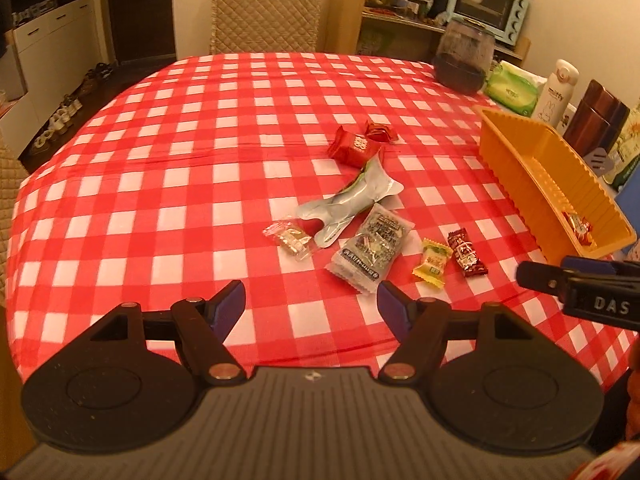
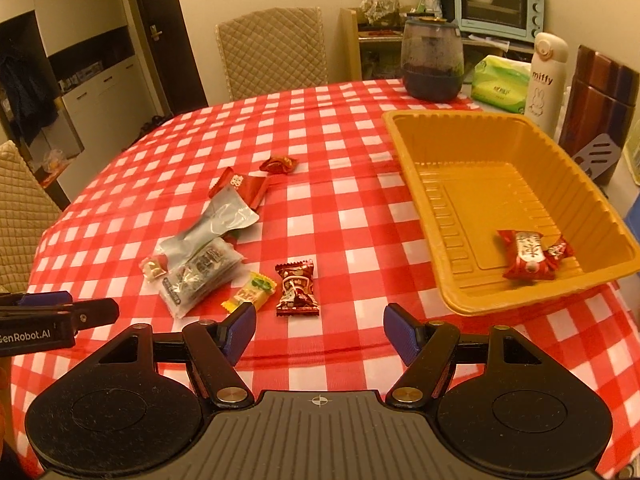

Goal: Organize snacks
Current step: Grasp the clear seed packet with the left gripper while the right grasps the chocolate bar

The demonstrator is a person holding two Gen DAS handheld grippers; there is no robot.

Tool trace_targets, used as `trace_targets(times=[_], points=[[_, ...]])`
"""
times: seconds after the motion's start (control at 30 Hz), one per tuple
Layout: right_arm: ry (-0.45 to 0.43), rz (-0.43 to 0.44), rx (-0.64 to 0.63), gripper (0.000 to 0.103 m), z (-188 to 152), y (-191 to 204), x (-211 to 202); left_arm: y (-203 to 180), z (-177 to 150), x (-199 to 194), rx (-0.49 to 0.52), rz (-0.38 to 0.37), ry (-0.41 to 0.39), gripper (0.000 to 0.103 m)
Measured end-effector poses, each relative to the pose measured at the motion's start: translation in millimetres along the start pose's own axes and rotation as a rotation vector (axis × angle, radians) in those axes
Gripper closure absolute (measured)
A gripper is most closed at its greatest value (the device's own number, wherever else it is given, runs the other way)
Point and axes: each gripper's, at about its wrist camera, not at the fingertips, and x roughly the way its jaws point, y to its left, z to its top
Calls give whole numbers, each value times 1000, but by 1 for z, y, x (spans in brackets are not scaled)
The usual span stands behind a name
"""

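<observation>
Jaws of both grippers wide and empty, snack pile [image 2: 224, 248] ahead, orange tray [image 2: 472, 184] right, dark jar [image 2: 432, 60] behind

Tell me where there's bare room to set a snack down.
Most of the ribbed orange plastic tray is free, beyond the red wrapped candies in its near corner. Bare checkered tablecloth separates tray from the crowded snack pile.

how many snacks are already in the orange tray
2: a red-and-white wrapped candy and a smaller red one touching it, both in the orange tray near corner.
</observation>
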Motion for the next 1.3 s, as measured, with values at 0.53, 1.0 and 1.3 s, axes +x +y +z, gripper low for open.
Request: trace_targets(times=[0.53,1.0,1.3], points=[[35,-3,-70,65,4,10,66,-15,15,40,111,-79,9,35],[11,-13,-107,81,6,10,71,-32,27,67,225,-118,0,44],[1,-21,-74,81,6,3,60,-47,32,90,342,-134,49,56]])
